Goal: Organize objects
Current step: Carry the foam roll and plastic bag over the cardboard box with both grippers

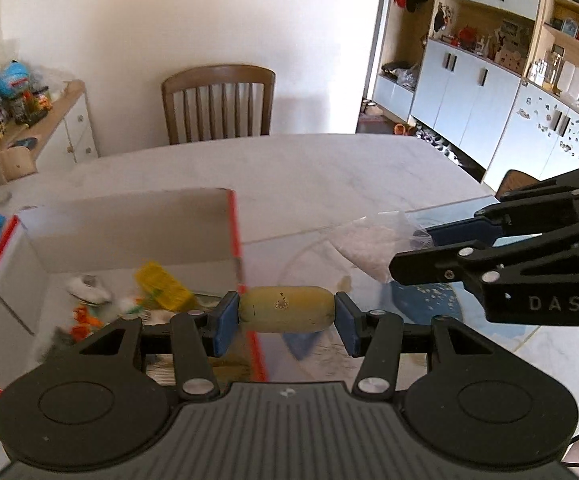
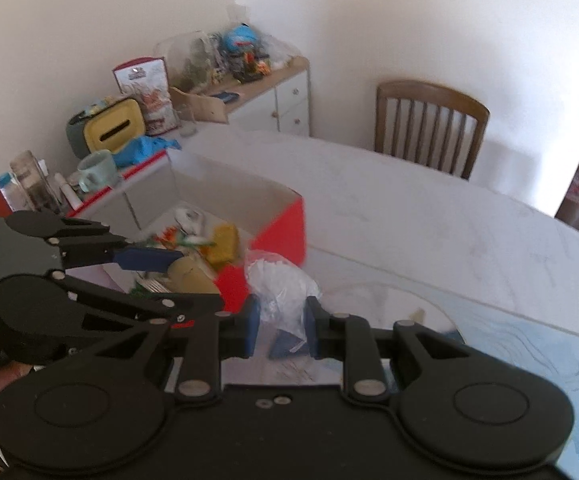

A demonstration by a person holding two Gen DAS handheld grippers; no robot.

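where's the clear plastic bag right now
In the right wrist view, the clear plastic bag is pinched in the right gripper, just right of the red-and-white box.

left tool [image 1: 287,312]: black linkage, blue pads | right tool [image 2: 279,326]: black, silver rivets, "DAS" lettering

The open-topped cardboard box [image 1: 129,236] stood on the white table [image 1: 289,168], its red-edged near corner [image 1: 235,236] rising between the two grippers. Toys [image 1: 161,284] covered part of the box floor, though room remained above them. The left gripper [image 1: 287,314], clamped on a yellow cylinder [image 1: 285,308], hung over that corner; the right gripper [image 2: 279,324], gripping a clear plastic bag [image 2: 277,280], hung just beside it, crowding the approach. Beyond the box the tabletop lay bare up to a wooden chair [image 2: 429,128]. A mug [image 2: 97,170], bottles [image 2: 29,184] and a blue cloth [image 2: 145,148] blocked the box's far left side.
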